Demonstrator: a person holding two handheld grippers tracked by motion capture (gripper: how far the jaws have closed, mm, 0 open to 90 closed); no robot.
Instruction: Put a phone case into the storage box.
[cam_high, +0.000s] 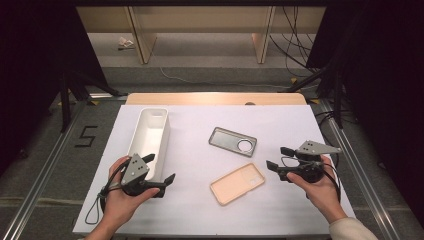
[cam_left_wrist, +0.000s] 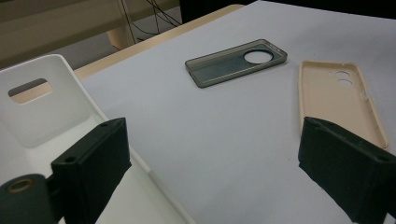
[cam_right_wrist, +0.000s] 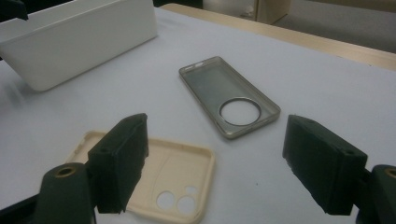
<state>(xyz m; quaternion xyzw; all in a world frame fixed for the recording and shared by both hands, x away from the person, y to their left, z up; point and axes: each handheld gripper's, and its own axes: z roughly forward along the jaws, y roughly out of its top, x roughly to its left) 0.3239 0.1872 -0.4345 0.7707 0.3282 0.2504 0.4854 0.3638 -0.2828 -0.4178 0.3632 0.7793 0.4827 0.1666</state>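
Both claws, left (cam_high: 161, 170) and right (cam_high: 278, 157), stand apart and empty. Between them on the bench (cam_high: 190, 200) lie a beige phone case (cam_high: 237, 183) and a grey phone case (cam_high: 232, 141), well apart.

Two phone cases lie on the white mat: one grey translucent case (cam_high: 233, 141) at the frame's centre, one beige case (cam_high: 237, 183) just below it. One white bin (cam_high: 149, 137) stands left of centre. Two handheld grippers sit at the lower corners.

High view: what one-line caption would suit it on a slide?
Two hands hold open tools, left tool and right tool, flanking a beige phone case, grey phone case and white bin.
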